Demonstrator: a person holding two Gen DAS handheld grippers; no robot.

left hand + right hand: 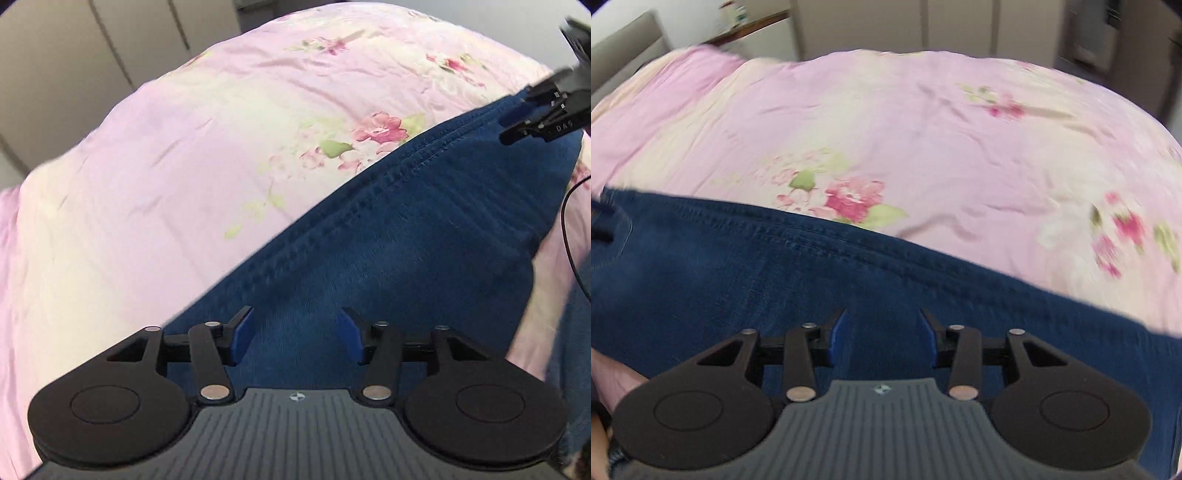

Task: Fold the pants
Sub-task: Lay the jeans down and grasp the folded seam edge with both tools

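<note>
A pair of dark blue jeans point(424, 229) lies flat on a bed covered with a pink floral bedspread point(184, 147), its stitched side seam point(820, 236) running along the far edge of the denim in both wrist views. The cloth looks smooth and already doubled leg on leg, though the layers cannot be told apart for certain; the next fold across the length seems to be the step in hand.

The left tool point(295, 334) hovers just above the denim with its jaws set wide, blue pads point(242, 334) well apart and nothing between them. The right tool point(882, 332) is likewise spread wide over the jeans, empty, its pads clear of any fold. In the left wrist view the right tool also shows at the far right, above the far end of the jeans; whether it touches the cloth there cannot be told.

To do this step well, each tool should come down at an edge of the jeans rather than mid-panel, so a jaw can slide under all layers at once. Pinching flat denim from above would likely catch only the top layer and drag the legs out of line. Both tools should take hold at matching points across the width, lift together, and carry the end over evenly, keeping the seam straight. Denim is stiff and heavy, so a shallow bite may slip.
</note>
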